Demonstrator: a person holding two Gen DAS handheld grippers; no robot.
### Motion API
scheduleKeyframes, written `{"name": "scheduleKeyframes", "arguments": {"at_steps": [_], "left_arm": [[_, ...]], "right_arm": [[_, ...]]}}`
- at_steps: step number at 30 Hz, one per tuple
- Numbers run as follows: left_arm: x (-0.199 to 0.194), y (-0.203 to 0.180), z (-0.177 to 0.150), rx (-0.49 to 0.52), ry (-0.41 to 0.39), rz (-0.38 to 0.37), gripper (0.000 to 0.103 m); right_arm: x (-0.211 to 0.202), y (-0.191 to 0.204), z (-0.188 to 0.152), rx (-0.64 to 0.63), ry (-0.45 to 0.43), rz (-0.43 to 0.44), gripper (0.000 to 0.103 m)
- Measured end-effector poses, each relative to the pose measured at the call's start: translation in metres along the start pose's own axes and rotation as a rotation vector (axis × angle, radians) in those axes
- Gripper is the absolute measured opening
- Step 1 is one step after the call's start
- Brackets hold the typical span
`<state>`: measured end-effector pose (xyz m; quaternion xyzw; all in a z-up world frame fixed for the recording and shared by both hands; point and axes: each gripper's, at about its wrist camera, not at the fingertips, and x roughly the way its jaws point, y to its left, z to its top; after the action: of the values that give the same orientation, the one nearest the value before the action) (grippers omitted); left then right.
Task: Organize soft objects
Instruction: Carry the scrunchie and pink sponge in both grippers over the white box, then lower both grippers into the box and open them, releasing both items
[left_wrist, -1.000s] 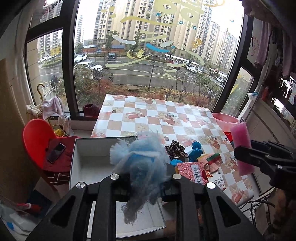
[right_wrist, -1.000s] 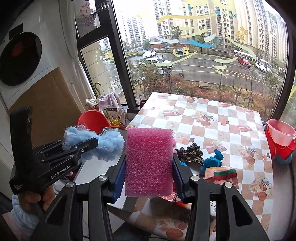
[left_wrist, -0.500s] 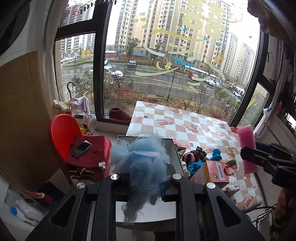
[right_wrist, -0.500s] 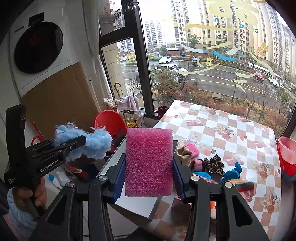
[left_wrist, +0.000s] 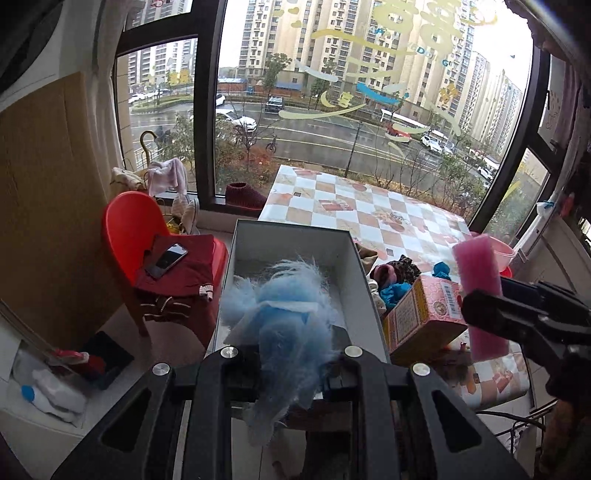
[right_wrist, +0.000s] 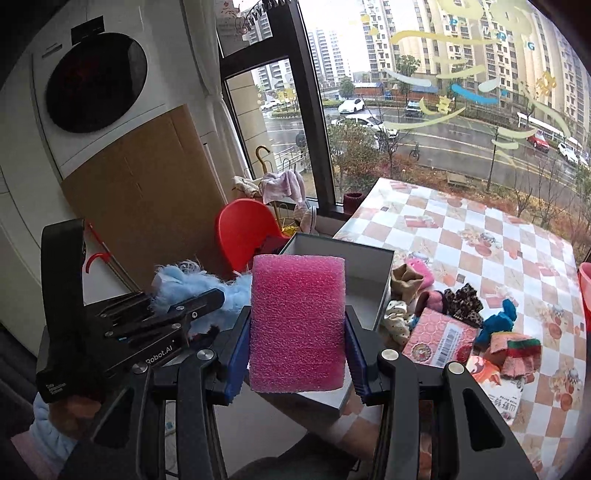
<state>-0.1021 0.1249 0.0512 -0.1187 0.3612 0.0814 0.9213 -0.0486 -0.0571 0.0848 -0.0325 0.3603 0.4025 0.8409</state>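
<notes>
My left gripper (left_wrist: 291, 360) is shut on a fluffy light-blue plush (left_wrist: 280, 306), which hangs in front of the open grey box (left_wrist: 364, 280) at the table's near left end. In the right wrist view the same plush (right_wrist: 184, 286) shows at the left, clamped in the left gripper (right_wrist: 218, 295). My right gripper (right_wrist: 297, 354) is shut on a pink foam block (right_wrist: 297, 325), held upright between blue pads just before the box (right_wrist: 384, 291). The pink foam block (left_wrist: 478, 295) also appears at the right of the left wrist view.
A checkered tablecloth (right_wrist: 480, 236) covers the table. Socks and soft items (right_wrist: 461, 299) and a pink carton (right_wrist: 439, 341) lie beside the box. A red chair (left_wrist: 129, 229) with a phone (left_wrist: 166, 260) stands left, below the window. A washing machine (right_wrist: 92, 85) is on the left wall.
Both grippers have swung left with their loads; the box has come to the centre of the left wrist view, and the chair and washing machine have come further into view. Grips unchanged.
</notes>
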Motion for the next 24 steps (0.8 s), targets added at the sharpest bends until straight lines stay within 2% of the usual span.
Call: {"name": "scheduleKeyframes", "arguments": {"at_steps": [5, 10, 15, 24], "left_arm": [[0.03, 0.002, -0.013, -0.031, 0.077, 0.042, 0.024], [0.063, 0.004, -0.028, -0.067, 0.151, 0.068, 0.024], [0.082, 0.004, -0.033, -0.074, 0.173, 0.122, 0.023], [0.108, 0.008, -0.037, -0.101, 0.217, 0.152, 0.023]], "right_arm": [[0.044, -0.021, -0.018, 0.069, 0.093, 0.053, 0.047], [0.076, -0.033, -0.032, 0.09, 0.141, 0.064, 0.047], [0.104, -0.037, -0.038, 0.095, 0.185, 0.101, 0.047], [0.126, -0.049, -0.048, 0.11, 0.215, 0.126, 0.047]]}}
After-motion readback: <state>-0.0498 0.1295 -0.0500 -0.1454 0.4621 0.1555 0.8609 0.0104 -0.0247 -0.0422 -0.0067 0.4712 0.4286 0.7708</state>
